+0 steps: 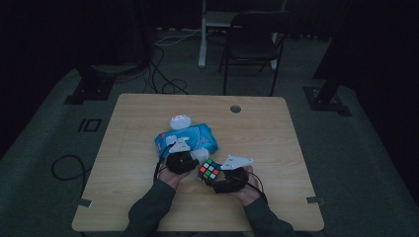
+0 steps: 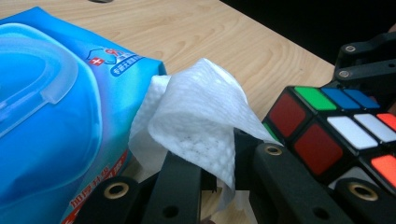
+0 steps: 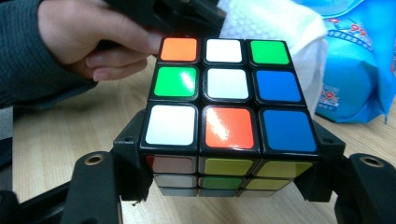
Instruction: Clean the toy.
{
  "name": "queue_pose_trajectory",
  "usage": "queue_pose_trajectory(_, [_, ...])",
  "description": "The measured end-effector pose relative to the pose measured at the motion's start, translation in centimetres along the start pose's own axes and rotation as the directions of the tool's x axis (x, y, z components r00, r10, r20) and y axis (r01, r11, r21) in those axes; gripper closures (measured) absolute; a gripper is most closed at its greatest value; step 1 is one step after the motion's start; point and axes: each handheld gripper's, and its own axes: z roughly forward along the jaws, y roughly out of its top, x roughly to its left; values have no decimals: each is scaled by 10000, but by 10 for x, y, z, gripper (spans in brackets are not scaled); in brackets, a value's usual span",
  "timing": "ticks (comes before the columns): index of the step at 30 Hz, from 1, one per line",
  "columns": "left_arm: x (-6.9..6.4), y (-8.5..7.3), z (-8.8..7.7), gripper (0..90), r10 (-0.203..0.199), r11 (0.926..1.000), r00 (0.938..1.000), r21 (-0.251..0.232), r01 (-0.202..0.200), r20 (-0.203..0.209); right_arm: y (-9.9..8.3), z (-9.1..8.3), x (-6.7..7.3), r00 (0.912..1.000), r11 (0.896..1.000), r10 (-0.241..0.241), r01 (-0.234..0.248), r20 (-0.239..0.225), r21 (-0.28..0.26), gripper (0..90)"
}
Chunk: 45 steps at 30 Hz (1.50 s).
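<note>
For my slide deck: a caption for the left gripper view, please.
Left gripper pinches a white wet wipe beside the blue wipes pack and puzzle cube.

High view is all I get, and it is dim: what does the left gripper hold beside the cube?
Observer: The left gripper pinches a white wet wipe.
Operator: And the cube?
Observer: The right gripper clamps the puzzle cube by its sides; the centre square of the face turned toward its camera is white.
Operator: Does the wipe touch the cube?
Observer: In the right gripper view the wipe sits just behind the cube's top edge; contact cannot be told.
</note>
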Motion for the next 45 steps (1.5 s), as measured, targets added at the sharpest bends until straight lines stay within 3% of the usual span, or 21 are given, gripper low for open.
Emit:
queue_pose_trajectory(11, [1, 12, 7, 853, 353, 9970, 9971, 671, -398, 674, -1, 7, 7, 9986, 9993, -332, 338, -409, 134, 346])
queue_pose_trajectory(21, [4, 13, 13, 854, 511, 9928, 9878, 994, -662, 1473, 0, 6, 12, 9947, 9971, -753, 757, -696, 31, 346])
queue_pose_trajectory(28, [5, 13, 10, 854, 545, 9928, 9848, 964, -711, 1651, 0, 7, 13, 9930, 9960, -874, 887, -791, 129, 346])
queue_pose_trajectory(35, [3, 19, 8, 854, 835, 9872, 9821, 1203, -1046, 1689, -2, 10, 14, 9918, 9944, -991, 1017, -808, 288, 346])
queue_pose_trajectory(45, [2, 20, 7, 854, 926, 9835, 9786, 1368, -1187, 1835, -2, 11, 14, 9912, 9935, -1037, 1071, -822, 389, 346])
